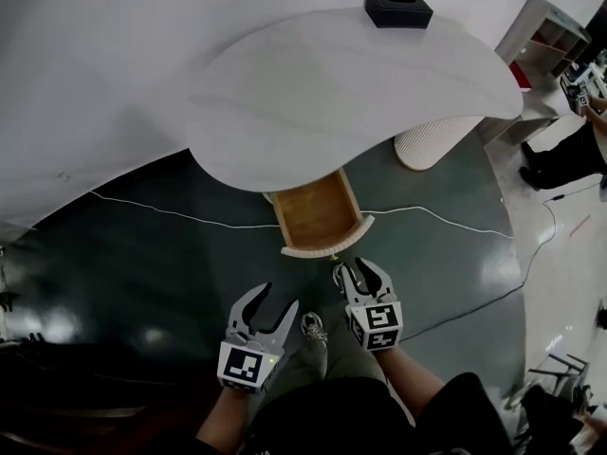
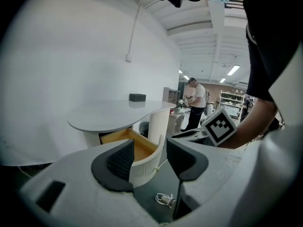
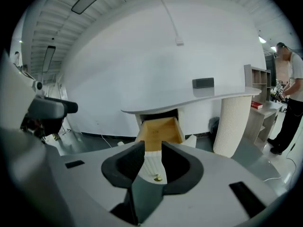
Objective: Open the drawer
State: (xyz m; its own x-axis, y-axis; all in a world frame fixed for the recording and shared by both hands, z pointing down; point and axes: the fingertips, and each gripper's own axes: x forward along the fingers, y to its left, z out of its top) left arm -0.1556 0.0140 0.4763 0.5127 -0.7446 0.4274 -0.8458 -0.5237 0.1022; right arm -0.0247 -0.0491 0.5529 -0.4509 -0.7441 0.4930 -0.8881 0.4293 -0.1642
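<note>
One drawer (image 1: pixel 318 211), standing well out from under the table top (image 1: pixel 332 93). Bare wood box inside, curved white ribbed front, one small brass knob (image 3: pixel 157 177). My right gripper (image 1: pixel 356 271) sits just in front of that front, jaws apart, nothing clamped. The knob shows through the gap, untouched. My left gripper (image 1: pixel 280 297) is beside it, slightly further back, jaws apart, empty. One table: smooth white kidney-shaped top, one ribbed white round leg (image 1: pixel 432 140). One black rectangular box (image 1: pixel 398 8) at the top's far edge. One thin white cable (image 1: pixel 171 214) runs across the dark glossy floor (image 1: pixel 142 273).
</note>
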